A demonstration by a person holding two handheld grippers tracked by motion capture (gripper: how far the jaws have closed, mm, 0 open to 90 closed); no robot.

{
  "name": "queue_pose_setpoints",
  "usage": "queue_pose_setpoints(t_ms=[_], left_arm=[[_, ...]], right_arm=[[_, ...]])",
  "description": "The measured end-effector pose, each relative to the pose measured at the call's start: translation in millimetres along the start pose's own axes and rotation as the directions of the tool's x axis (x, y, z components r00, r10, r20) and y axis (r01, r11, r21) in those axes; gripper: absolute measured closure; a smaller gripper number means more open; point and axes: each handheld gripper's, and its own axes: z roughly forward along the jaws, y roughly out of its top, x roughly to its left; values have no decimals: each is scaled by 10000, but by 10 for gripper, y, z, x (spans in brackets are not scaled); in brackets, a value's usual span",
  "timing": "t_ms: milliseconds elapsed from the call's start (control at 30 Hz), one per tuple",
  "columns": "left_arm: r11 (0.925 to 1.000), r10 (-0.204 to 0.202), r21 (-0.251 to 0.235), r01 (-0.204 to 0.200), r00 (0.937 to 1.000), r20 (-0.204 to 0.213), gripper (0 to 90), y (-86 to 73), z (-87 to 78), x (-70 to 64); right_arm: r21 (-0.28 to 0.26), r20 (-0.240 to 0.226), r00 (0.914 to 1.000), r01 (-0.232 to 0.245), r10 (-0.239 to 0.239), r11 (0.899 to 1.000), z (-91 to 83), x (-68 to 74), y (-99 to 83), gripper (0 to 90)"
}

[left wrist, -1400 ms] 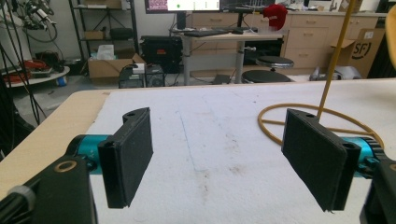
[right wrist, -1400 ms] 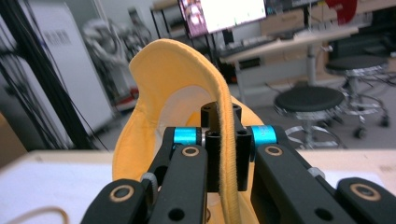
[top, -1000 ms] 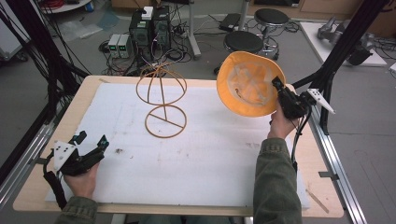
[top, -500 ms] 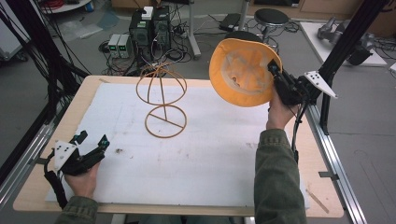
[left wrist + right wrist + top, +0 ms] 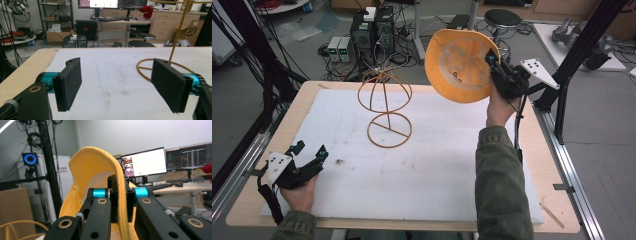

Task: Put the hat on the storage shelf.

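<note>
A yellow hat point(image 5: 460, 65) hangs in the air at the table's far right, its hollow inside facing the camera. My right gripper point(image 5: 490, 59) is shut on the hat's brim point(image 5: 119, 202), which runs between the two jaws. An orange wire hat stand point(image 5: 384, 107) rises from a ring base on the white mat, left of the hat and apart from it. My left gripper point(image 5: 309, 152) rests low at the near left of the mat, open, with nothing between its pads point(image 5: 165, 82). The stand's ring base point(image 5: 147, 67) lies just beyond its jaws.
The white foam mat point(image 5: 427, 170) covers most of the wooden table point(image 5: 557, 200). Black frame posts point(image 5: 582, 55) stand at the far right and far left. Computers, cables and a stool point(image 5: 502, 19) sit on the floor behind the table.
My right gripper has lifted the yellow hat higher and carried it left, toward the wire stand. The left gripper has stayed put.
</note>
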Motion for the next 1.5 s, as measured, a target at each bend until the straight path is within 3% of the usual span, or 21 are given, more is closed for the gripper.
queue_pose_setpoints(t_ms=[467,600,700,767,933,1100,1200,1300,1367,1500], left_arm=[[9999,-67,-86,68,10000,54,250,8,-25,26],[9999,-63,-93,64,9999,110,250,7,-26,24],[9999,-121,-91,122,9999,86,250,7,-27,37],[9998,-180,-95,181,9998,70,250,6,-28,45],[9994,-318,-147,319,9995,30,251,8,-32,61],[9992,-357,-149,358,9994,26,251,8,-31,69],[9992,-379,-143,379,9993,25,251,8,-28,68],[9990,-403,-181,403,9992,12,251,9,-27,68],[9992,-373,-162,373,9993,13,254,9,-29,76],[9988,-453,-194,453,9990,-15,255,10,-33,85]], right_arm=[[208,69,9932,1165,-1166,9930,473,506,-19,879],[412,251,9857,1654,-1665,9854,584,619,-73,879],[430,279,9835,1772,-1785,9832,660,704,-109,879],[538,169,9826,1840,-1852,9815,706,773,-120,879],[680,-121,9710,2390,-2388,9686,776,1011,-139,879],[619,-686,9702,2367,-2324,9696,775,1193,-145,879],[540,-1087,9757,1971,-1905,9789,763,1272,-127,879],[538,-1476,9758,1708,-1614,9838,752,1347,-124,878],[561,-1818,9734,1518,-1394,9868,740,1416,-136,879],[569,-2485,9599,1480,-1296,9873,726,1585,-167,878]])
